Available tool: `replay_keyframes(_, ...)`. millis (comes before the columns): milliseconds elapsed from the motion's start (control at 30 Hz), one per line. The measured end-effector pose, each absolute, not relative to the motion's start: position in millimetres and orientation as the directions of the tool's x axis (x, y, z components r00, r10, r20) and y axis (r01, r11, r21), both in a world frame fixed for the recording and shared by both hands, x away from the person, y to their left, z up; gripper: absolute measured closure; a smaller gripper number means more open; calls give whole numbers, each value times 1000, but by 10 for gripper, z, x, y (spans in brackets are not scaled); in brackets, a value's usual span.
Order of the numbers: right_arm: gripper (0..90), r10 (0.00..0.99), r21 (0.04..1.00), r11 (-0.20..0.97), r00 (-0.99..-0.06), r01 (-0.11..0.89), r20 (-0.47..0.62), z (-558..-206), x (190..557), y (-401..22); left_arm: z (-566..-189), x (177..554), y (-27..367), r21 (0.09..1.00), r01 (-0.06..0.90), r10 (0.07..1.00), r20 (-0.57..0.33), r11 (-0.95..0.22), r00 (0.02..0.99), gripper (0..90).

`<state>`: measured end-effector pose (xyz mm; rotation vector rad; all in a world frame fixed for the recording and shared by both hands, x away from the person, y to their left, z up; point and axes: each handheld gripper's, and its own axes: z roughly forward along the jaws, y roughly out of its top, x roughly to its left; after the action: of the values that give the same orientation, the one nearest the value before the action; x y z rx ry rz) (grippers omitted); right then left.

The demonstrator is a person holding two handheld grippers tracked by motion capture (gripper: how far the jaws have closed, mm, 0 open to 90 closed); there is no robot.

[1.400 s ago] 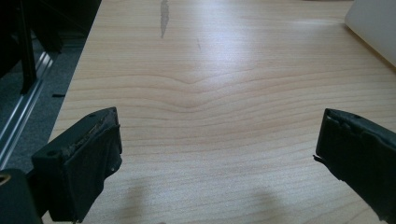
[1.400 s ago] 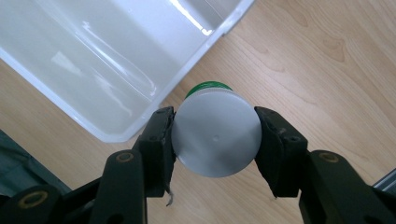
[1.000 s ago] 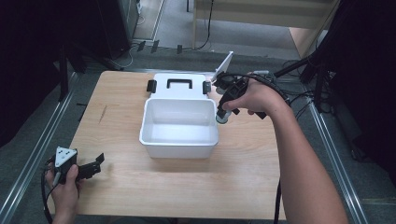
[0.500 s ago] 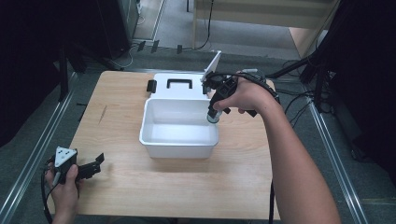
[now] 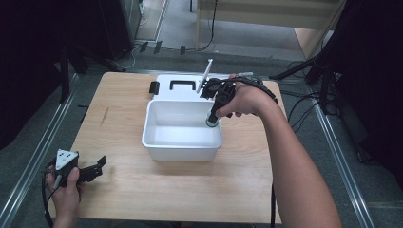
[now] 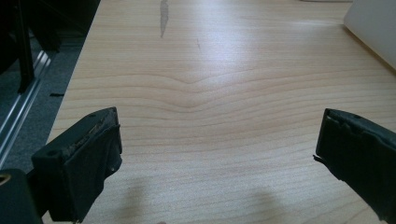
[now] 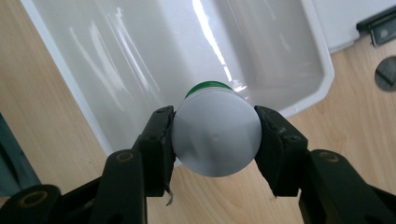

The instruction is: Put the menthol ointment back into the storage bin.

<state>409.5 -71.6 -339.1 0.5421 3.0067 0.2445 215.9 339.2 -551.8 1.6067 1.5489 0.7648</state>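
High view shows one wooden worktop (image 5: 142,190) with one white tub (image 5: 157,142) near its middle. Behind the tub lies one white lid (image 5: 187,94) with a black handle, and its far edge comes close to the far edge of the worktop. Wide bare wood is open in front of the tub and to its left, up to the near and left edges. On the right side of the tub the free strip is narrower, and the person's right forearm crosses it.

Two hand-held grippers are present. The left hand-held gripper (image 5: 97,166) rests near the near left corner of the worktop, held by the left hand (image 5: 64,190). Left gripper view shows its two jaws spread wide, with only bare wood between them and a corner of the tub at the top right.

The right hand-held gripper (image 5: 211,121) points down over the right rear part of the tub. It pinches one small round bottle (image 7: 215,140), grey with a green ring (image 7: 208,86). In the right gripper view the bottle hangs above the tub's inside, close to its rim (image 7: 327,65). I cannot tell if it touches the wall.

Compared with one second ago, the right hand-held gripper has moved left from the tub's right edge, and it is now over the inside. The left hand-held gripper has stayed in the same place.
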Motion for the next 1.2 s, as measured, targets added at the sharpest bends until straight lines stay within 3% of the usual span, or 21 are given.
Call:
replay_keyframes(333,519,245,137,962,-967,235,-66,-3545,4100,-668,-5519,2162,3396,844,535,992,-88,29,85,7)
replay_keyframes(1200,519,202,105,975,-977,194,-71,-3906,4119,-618,-5518,2164,3397,843,538,992,-84,23,89,8)
